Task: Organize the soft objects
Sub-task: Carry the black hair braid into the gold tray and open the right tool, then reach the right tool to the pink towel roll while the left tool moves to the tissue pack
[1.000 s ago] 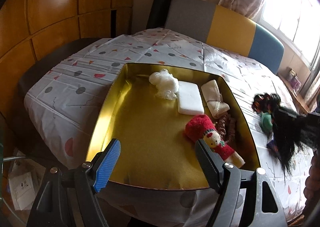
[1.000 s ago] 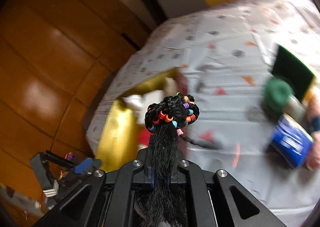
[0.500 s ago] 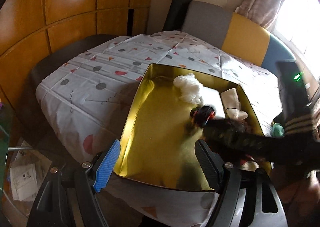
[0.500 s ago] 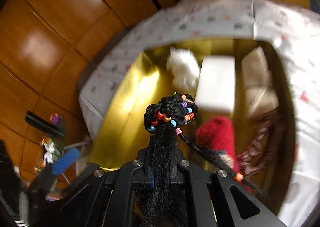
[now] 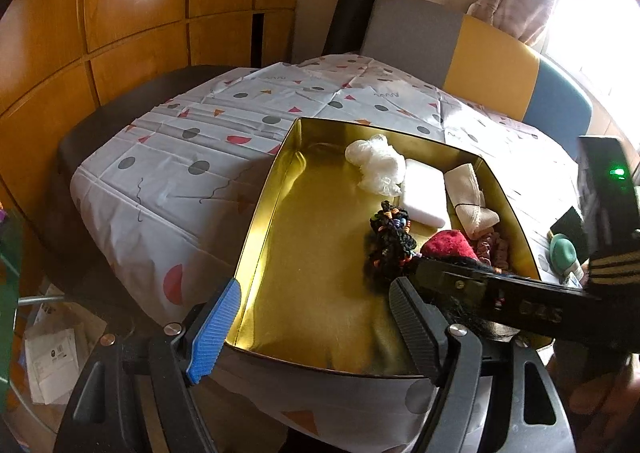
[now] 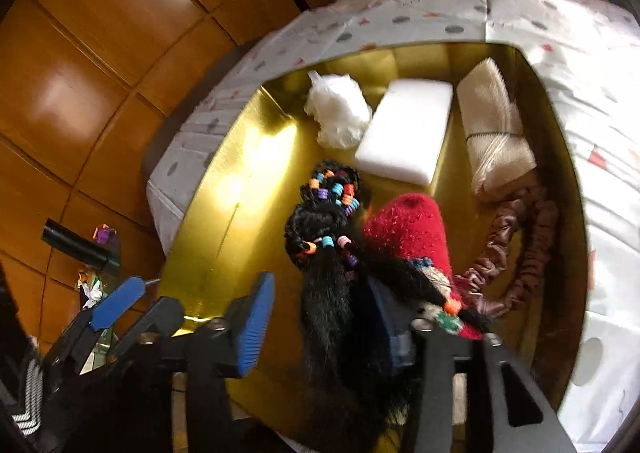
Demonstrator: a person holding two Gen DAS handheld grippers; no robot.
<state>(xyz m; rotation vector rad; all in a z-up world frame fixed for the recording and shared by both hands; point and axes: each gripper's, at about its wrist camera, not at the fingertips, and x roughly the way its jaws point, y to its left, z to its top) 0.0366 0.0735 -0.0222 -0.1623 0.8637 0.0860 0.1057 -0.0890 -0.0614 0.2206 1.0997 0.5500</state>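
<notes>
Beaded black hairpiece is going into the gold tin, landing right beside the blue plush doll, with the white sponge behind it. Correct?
Not quite: the plush doll is red, not blue, as the right wrist view shows. The beaded black hairpiece does lie beside it in the gold tin, the white sponge behind.

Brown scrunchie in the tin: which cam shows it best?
Right wrist. The scrunchie lies there in nearly full outline, a long ruffled loop between the red doll and the tin's wall. Left wrist shows only a small bunched patch of it, cut off by the doll and the right gripper.
</notes>
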